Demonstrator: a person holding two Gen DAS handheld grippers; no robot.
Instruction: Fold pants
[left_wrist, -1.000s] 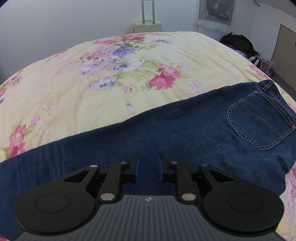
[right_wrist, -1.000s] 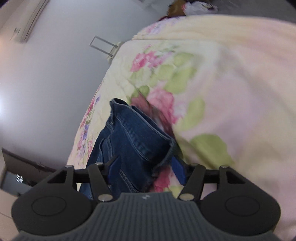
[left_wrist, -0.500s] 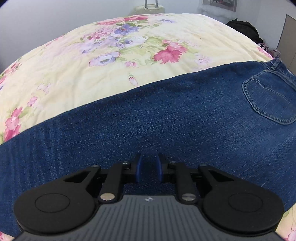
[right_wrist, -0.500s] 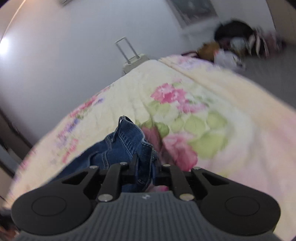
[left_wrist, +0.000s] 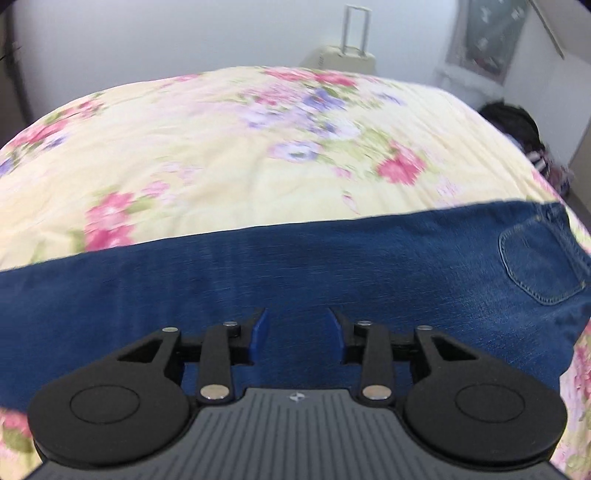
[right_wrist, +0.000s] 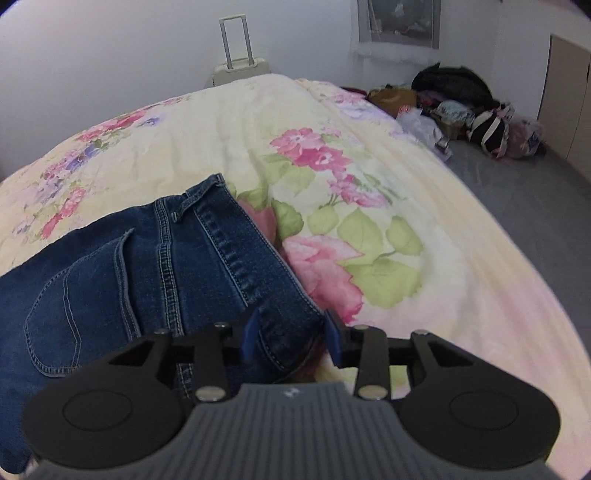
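Releasing now — our left gripper (left_wrist: 297, 334) and right gripper (right_wrist: 290, 338) have just been opening, pads apart over the jeans (left_wrist: 295, 273). They lie lengthwise-folded on the bed (left_wrist: 221, 147); cross folds remain — we judge.

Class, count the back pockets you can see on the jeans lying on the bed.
1. A stitched back pocket shows on the jeans near the waistband, left of the right gripper; the folded-under side may hide another.

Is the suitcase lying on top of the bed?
No, the suitcase stands on the floor behind the far end of the bed, against the wall, while only the jeans lie on the bed.
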